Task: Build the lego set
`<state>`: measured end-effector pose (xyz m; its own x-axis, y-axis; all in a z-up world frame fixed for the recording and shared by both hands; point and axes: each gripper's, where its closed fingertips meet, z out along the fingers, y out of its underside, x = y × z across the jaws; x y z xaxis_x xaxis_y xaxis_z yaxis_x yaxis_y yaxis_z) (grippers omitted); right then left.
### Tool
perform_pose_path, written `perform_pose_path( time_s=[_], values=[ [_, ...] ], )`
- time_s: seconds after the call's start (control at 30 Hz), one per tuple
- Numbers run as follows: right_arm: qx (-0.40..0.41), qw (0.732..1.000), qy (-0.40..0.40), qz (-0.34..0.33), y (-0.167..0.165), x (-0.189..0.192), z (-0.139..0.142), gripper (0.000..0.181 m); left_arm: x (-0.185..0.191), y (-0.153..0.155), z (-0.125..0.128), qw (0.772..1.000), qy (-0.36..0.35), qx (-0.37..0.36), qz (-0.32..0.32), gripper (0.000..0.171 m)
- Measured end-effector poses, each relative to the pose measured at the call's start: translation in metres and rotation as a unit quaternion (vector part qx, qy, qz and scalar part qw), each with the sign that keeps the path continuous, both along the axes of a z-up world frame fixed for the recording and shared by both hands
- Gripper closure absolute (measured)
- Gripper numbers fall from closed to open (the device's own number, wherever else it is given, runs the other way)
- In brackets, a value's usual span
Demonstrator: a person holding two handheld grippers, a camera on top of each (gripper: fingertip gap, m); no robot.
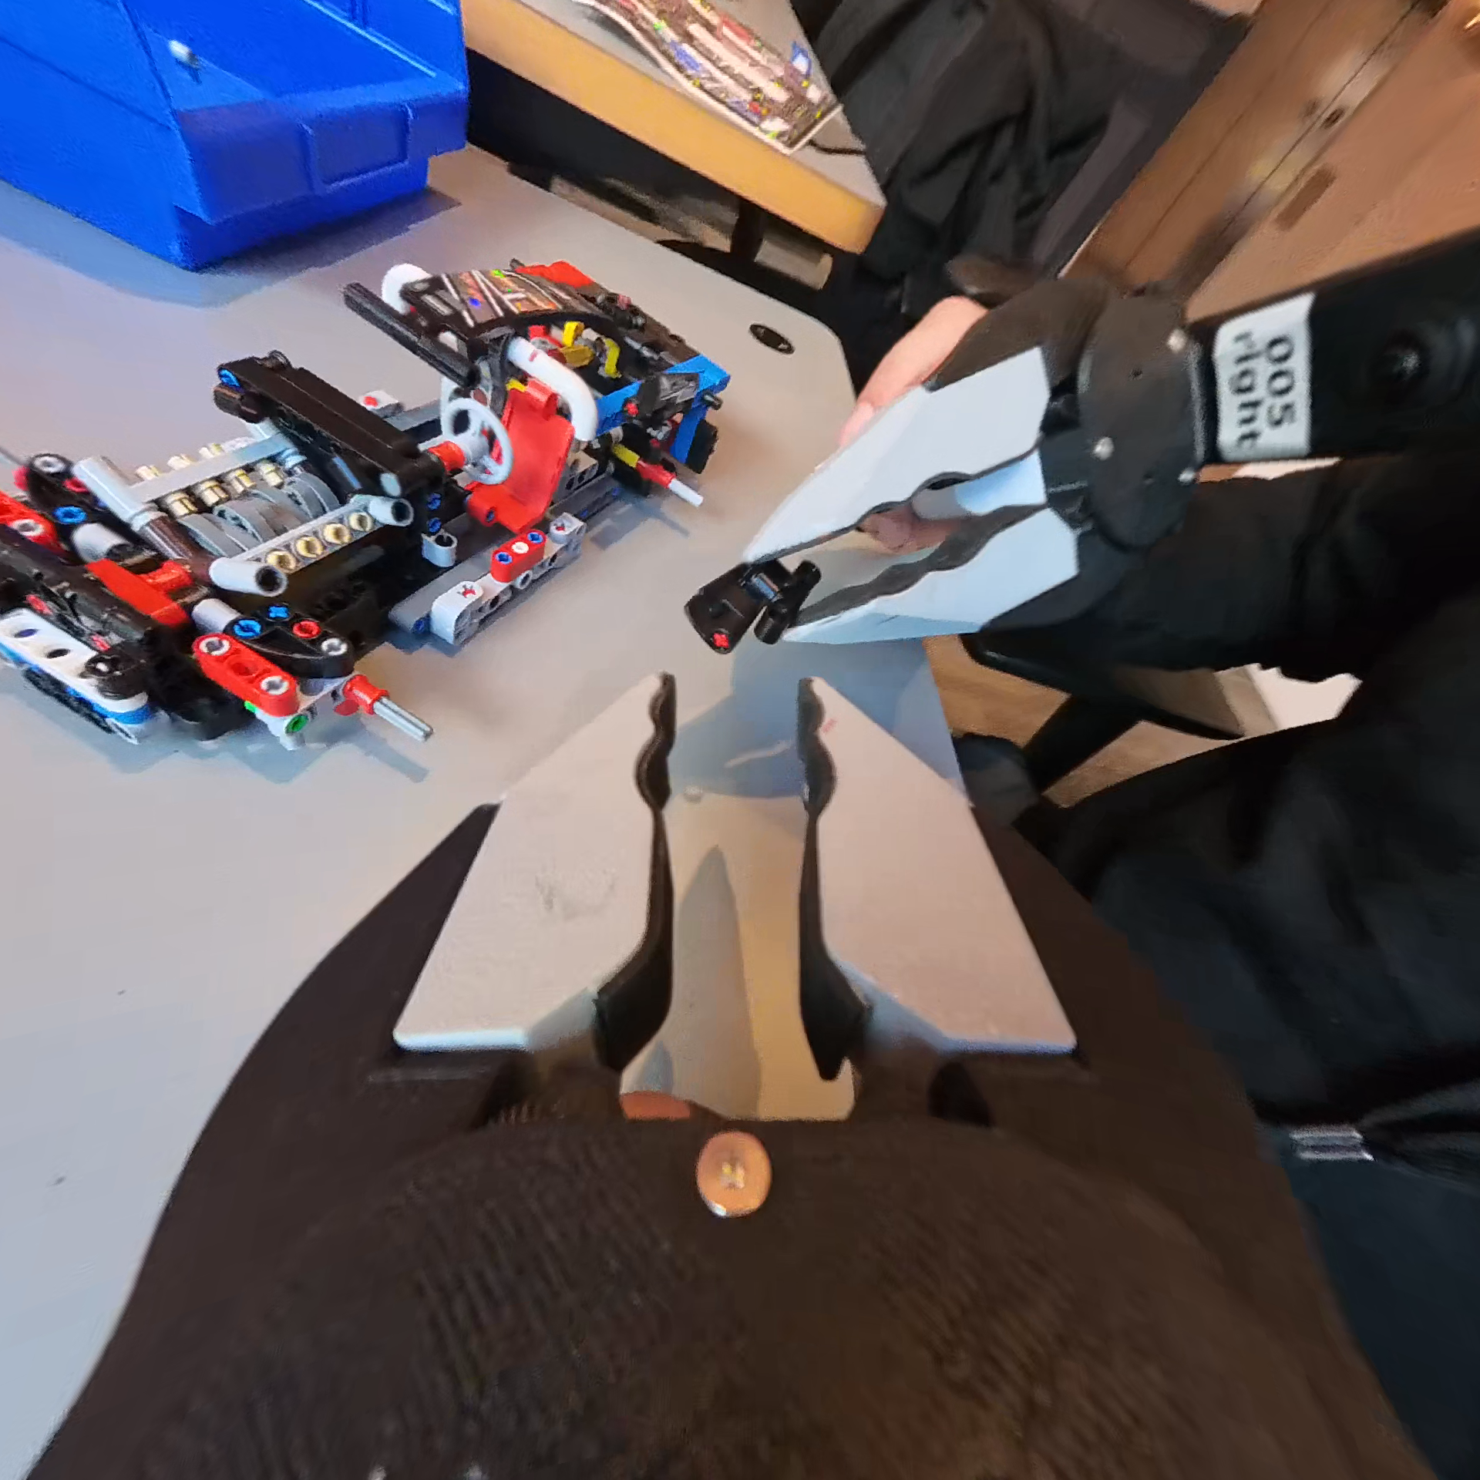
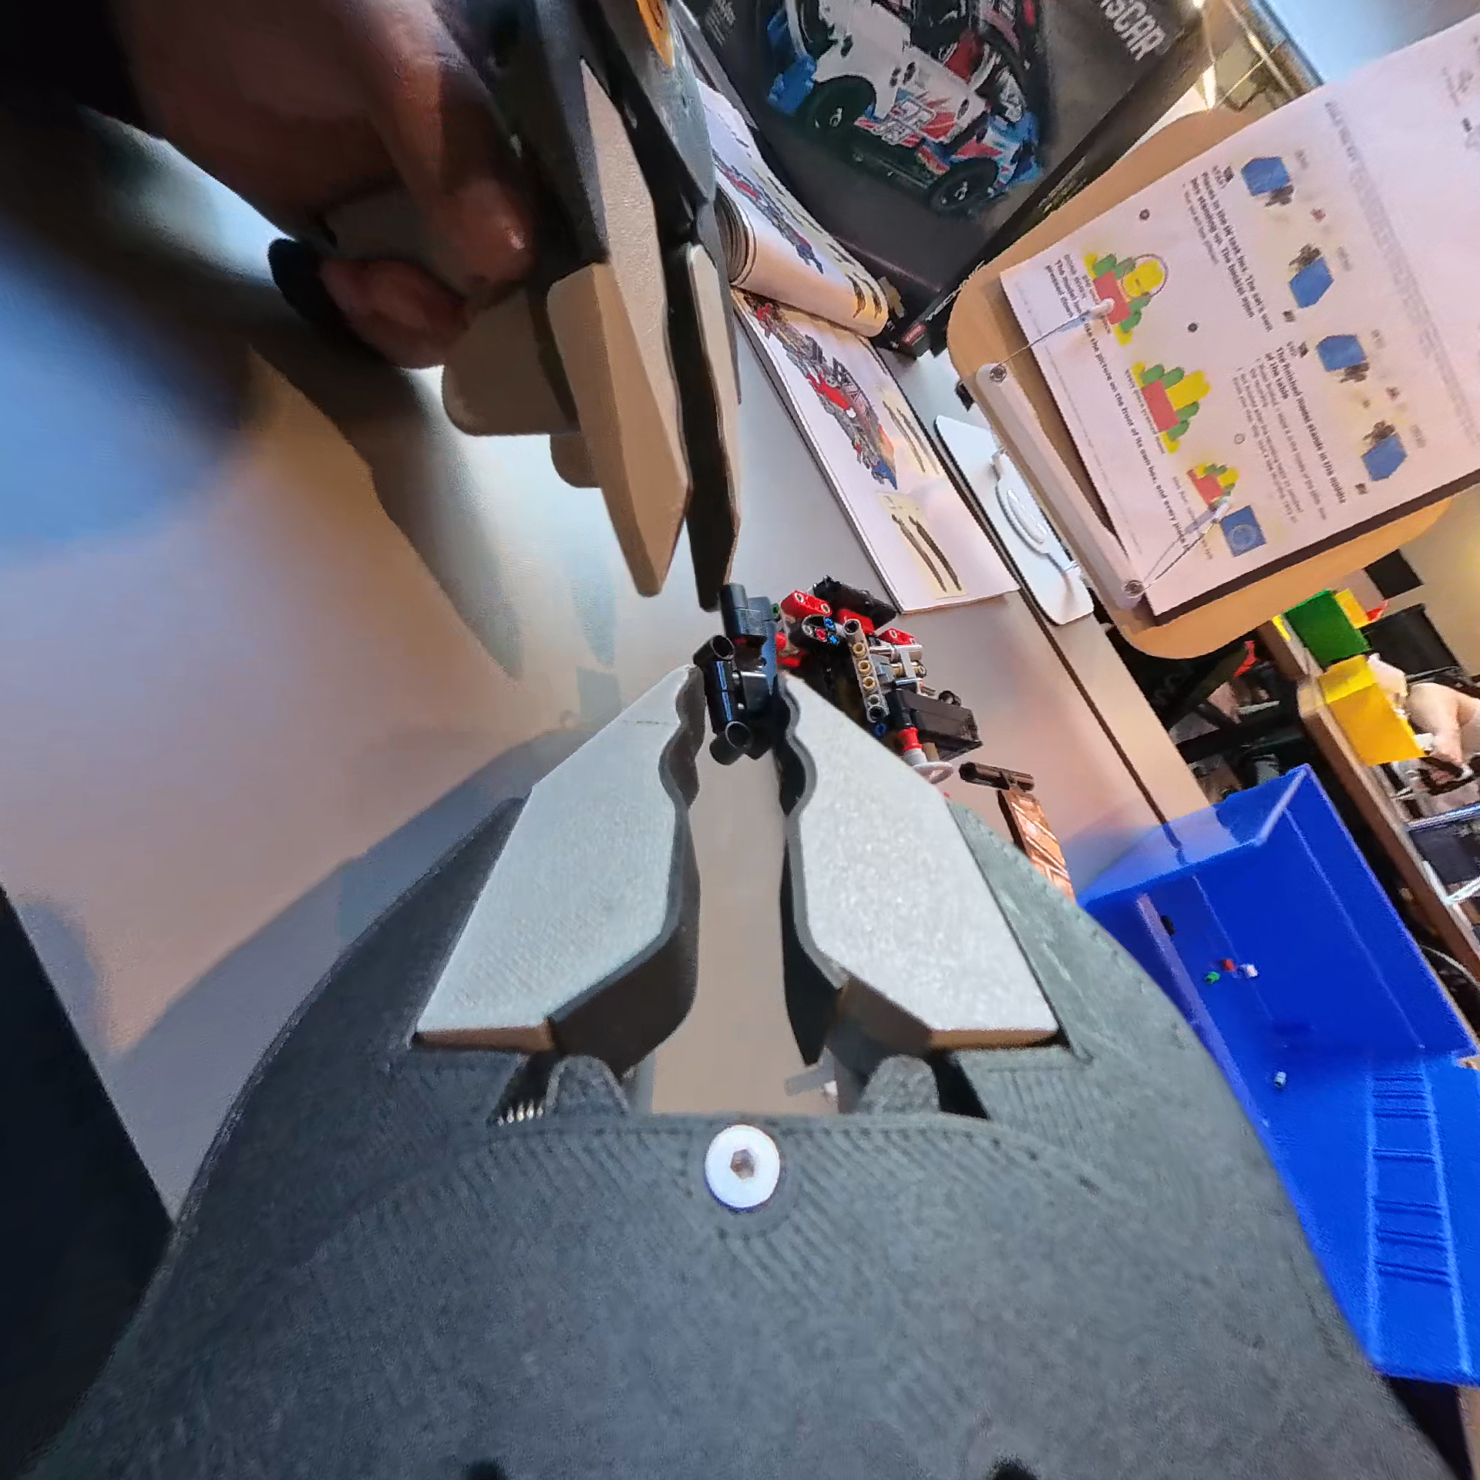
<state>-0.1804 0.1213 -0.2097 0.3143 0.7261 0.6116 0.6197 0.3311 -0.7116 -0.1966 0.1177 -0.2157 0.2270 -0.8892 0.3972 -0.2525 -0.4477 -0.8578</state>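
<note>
A half-built Lego car chassis (image 1: 320,504), black, red, grey and blue, lies on the grey table (image 1: 160,881); it also shows in the right wrist view (image 2: 873,665). My right gripper (image 1: 781,597) is shut on a small black Lego piece (image 1: 741,605) with a red pin, held above the table's right edge; the piece shows between its tips in the right wrist view (image 2: 741,689). My left gripper (image 1: 733,705) is open and empty, just below that piece. In the right wrist view the left gripper (image 2: 681,577) hangs just above the piece.
A blue bin (image 1: 232,120) stands at the back left and shows in the right wrist view (image 2: 1281,1001). Instruction booklets (image 2: 865,448), the set's box (image 2: 961,104) and a printed sheet on a board (image 2: 1249,320) lie beyond the car. A person's dark sleeve (image 1: 1281,801) is at right. Only a small space, under 4 cm, lies between the two pairs of fingers.
</note>
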Motion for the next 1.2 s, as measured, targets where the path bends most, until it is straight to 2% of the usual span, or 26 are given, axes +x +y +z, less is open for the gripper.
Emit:
perform_pose_path(
  time_s=[0.17,0.2,0.27,0.3,0.4,0.53,0.6,0.7,0.77,0.83,0.9,1.07,1.2],
  values=[
    [0.046,0.999,-0.027,0.011,-0.006,-0.007,0.001,0.168,0.0,-0.001,0.003,0.995,-0.037,-0.088,-0.018,0.138],
    [0.052,0.998,-0.031,0.016,-0.007,-0.009,0.001,0.168,0.0,-0.002,0.006,0.994,-0.049,-0.097,-0.025,0.143],
    [0.062,0.997,-0.039,0.021,-0.009,-0.013,0.001,0.168,-0.002,-0.003,0.015,0.992,-0.073,-0.099,-0.032,0.163],
    [0.067,0.997,-0.041,0.023,-0.01,-0.014,0.001,0.168,-0.002,-0.003,0.016,0.992,-0.072,-0.099,-0.033,0.165],
    [0.08,0.995,-0.051,0.026,-0.011,-0.015,-0.001,0.168,-0.003,-0.004,0.012,0.991,-0.068,-0.112,-0.035,0.165],
    [0.09,0.994,-0.054,0.03,-0.013,-0.016,0.0,0.168,0.001,-0.014,0.009,0.983,-0.075,-0.153,-0.068,0.166],
    [0.084,0.995,-0.053,0.032,-0.014,-0.016,-0.002,0.168,0.0,-0.015,0.006,0.987,-0.062,-0.135,-0.069,0.166],
    [0.033,0.998,-0.021,0.043,-0.019,-0.012,0.001,0.168,-0.002,-0.016,0.005,0.994,-0.027,-0.077,-0.076,0.166],
    [-0.055,0.996,0.039,0.061,-0.023,-0.006,0.009,0.169,-0.003,-0.017,0.005,0.996,-0.006,-0.033,-0.082,0.166],
    [-0.182,0.976,0.087,0.085,-0.026,-0.003,0.012,0.162,-0.001,-0.019,0.005,0.996,0.009,0.007,-0.091,0.166],
    [-0.262,0.955,0.105,0.094,-0.024,-0.002,0.012,0.16,0.003,-0.024,0.008,0.994,0.019,0.038,-0.104,0.166],
    [-0.298,0.942,0.084,0.131,-0.032,-0.006,0.008,0.18,0.013,-0.035,0.006,0.985,0.057,0.102,-0.126,0.167],
    [-0.313,0.938,0.062,0.138,-0.042,-0.006,-0.002,0.181,0.02,-0.042,0.007,0.98,0.065,0.13,-0.133,0.167]
  ],
)
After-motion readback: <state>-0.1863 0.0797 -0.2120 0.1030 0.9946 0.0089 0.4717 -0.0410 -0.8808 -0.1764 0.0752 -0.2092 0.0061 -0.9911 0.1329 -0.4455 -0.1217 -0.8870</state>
